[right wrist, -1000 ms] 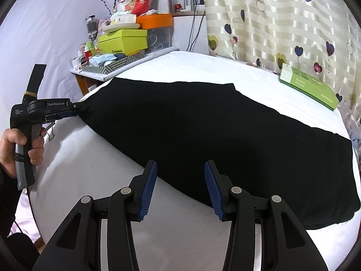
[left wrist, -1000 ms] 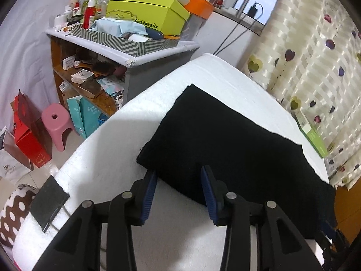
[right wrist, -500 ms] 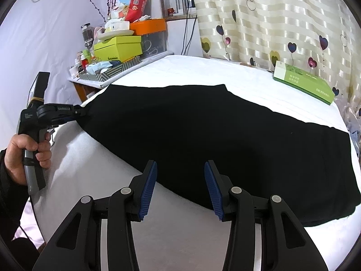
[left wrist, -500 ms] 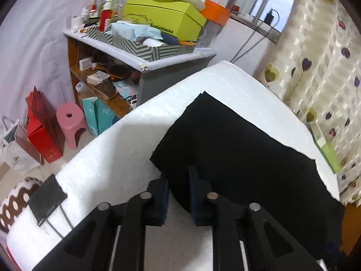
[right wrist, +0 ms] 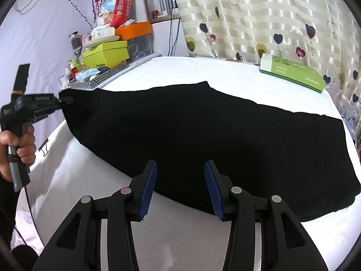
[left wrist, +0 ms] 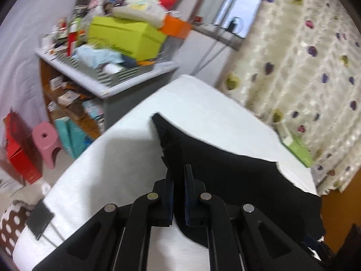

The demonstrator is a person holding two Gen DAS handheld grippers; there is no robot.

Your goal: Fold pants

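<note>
While a hand (right wrist: 19, 144) at the far left squeezes its trigger handle, the left gripper (right wrist: 65, 101) pinches one end corner of the black pants (right wrist: 191, 140) and holds it lifted off the white bed (right wrist: 203, 67); its own camera shows the blue-padded jaws closed on a raised ridge of dark cloth. From that corner the pants run rightward across the bed as one long, flat, unbroken black shape, the far end squared off near the bed's right edge. Below the pants' near edge, the right gripper (right wrist: 179, 187) hovers with its blue pads spread apart, holding nothing. A black binder clip (right wrist: 45, 150) lies on the sheet left of the pants, under the raised corner. Behind the pants at left stands a cluttered shelf unit (left wrist: 108, 85) topped by a lime-green box (right wrist: 106, 54) and an orange box (right wrist: 135, 29), with a pink stool (left wrist: 46, 142) on the floor beside it. Behind the pants at right, a green carton (right wrist: 293, 72) rests on the bed before cream curtains (right wrist: 270, 15) patterned with hearts.
</note>
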